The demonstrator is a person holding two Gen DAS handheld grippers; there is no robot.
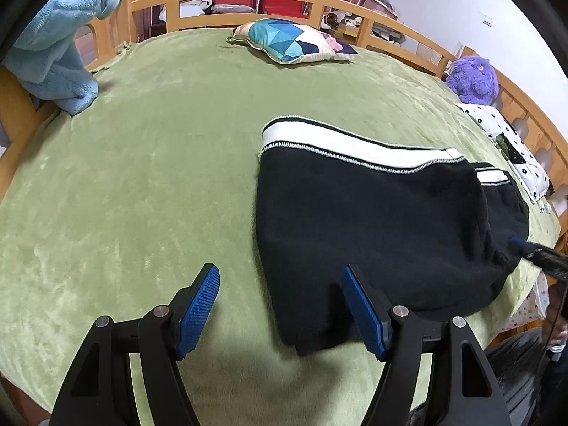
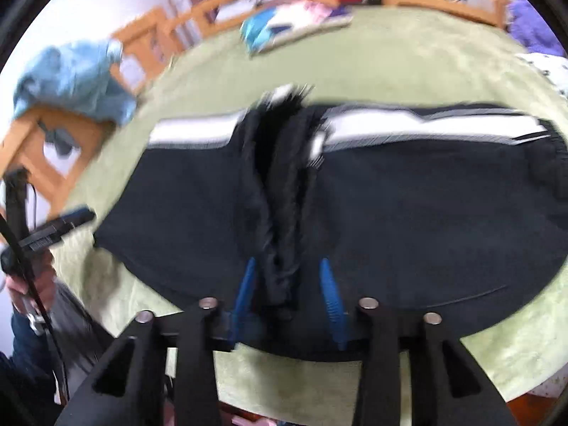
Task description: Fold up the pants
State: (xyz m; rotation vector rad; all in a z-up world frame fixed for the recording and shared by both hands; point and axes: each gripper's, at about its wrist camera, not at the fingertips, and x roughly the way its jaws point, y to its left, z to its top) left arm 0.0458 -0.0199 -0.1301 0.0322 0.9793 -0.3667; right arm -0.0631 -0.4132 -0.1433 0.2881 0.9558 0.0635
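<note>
Left tool [image 1: 280, 305] gaping empty beside black fleece pants with white side stripe [image 1: 372, 220] on green plush bed blanket [image 1: 142, 177], right tool [image 2: 289, 293] pads apart around a bunched ridge of the pants, grip unclear through blur

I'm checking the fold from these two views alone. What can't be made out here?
- Right wrist view: motion blur hides whether the right tongs pinch the bunched ridge of the pants.
- Left wrist view: the pants' right end runs behind the right tongs' finger towards the frame edge.
- Either view: the layers under the pants' top layer are covered.
- Left wrist view: the person's hand is cut off by the edge.
</note>
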